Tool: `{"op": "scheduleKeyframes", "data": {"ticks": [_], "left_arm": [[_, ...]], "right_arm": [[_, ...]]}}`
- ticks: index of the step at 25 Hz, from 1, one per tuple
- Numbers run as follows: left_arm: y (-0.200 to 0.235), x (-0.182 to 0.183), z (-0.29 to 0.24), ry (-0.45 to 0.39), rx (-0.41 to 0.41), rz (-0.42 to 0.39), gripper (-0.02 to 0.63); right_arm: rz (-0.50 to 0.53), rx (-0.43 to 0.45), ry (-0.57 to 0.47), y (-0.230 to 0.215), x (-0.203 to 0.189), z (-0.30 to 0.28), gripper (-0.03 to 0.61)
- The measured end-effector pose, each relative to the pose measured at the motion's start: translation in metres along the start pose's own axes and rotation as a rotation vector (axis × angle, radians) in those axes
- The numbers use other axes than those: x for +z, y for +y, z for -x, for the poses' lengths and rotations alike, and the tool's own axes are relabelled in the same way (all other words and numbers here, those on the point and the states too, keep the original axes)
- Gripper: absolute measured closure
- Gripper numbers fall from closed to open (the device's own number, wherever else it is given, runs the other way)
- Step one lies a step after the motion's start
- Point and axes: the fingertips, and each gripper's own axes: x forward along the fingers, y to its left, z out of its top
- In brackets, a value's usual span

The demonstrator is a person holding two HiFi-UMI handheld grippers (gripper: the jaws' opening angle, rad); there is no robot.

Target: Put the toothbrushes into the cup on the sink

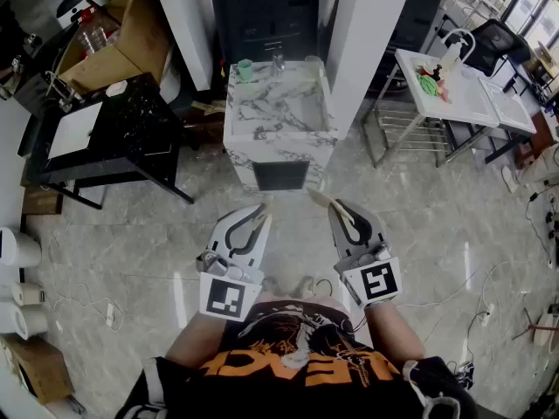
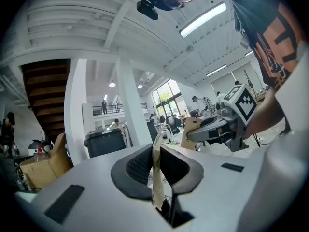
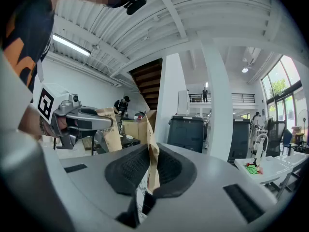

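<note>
Both grippers are held level in front of me, a few steps short of the marble sink [image 1: 278, 133]. My left gripper [image 1: 258, 214] is shut on a toothbrush in a flat brown paper pack [image 1: 265, 206]. In the left gripper view that pack [image 2: 156, 178] stands on edge between the black pads [image 2: 137, 170]. My right gripper [image 1: 337, 209] is shut on a second brown toothbrush pack [image 1: 319, 197], which in the right gripper view [image 3: 152, 166] is also pinched on edge. A green cup [image 1: 245, 70] stands at the sink's back left, and a clear cup [image 1: 313, 66] at its back right.
A faucet [image 1: 278, 62] rises between the two cups. A black table [image 1: 113, 129] stands left of the sink and a white table [image 1: 454, 94] right of it. A white pillar [image 1: 367, 33] is beside the sink. Cables [image 1: 472, 304] trail over the tiled floor.
</note>
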Motion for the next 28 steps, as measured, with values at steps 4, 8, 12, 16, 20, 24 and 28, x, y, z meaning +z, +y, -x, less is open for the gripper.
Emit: {"op": "scheduleKeyframes", "data": {"ticks": [4, 8, 12, 16, 20, 24, 28], "left_arm": [[0.007, 0.001, 0.006, -0.009, 0.001, -0.004, 0.565], [0.017, -0.001, 0.012, -0.018, 0.004, 0.002, 0.565], [0.030, -0.007, 0.020, -0.019, 0.007, 0.012, 0.565], [0.041, -0.015, 0.028, -0.023, 0.005, 0.025, 0.565], [0.056, -0.022, 0.036, -0.035, -0.001, 0.031, 0.565], [0.071, -0.031, 0.042, -0.041, -0.008, 0.026, 0.565], [0.087, -0.039, 0.040, -0.048, -0.015, 0.043, 0.565]], "right_arm": [[-0.008, -0.002, -0.100, 0.007, 0.017, -0.009, 0.535], [0.002, 0.006, -0.100, 0.016, 0.024, -0.017, 0.535], [-0.011, 0.020, -0.085, 0.029, 0.026, -0.027, 0.535], [-0.028, 0.026, -0.071, 0.037, 0.023, -0.032, 0.535], [-0.010, 0.019, -0.078, 0.049, 0.029, -0.043, 0.535], [-0.015, 0.005, -0.085, 0.059, 0.028, -0.056, 0.535], [-0.018, 0.001, -0.076, 0.068, 0.026, -0.070, 0.535]]}}
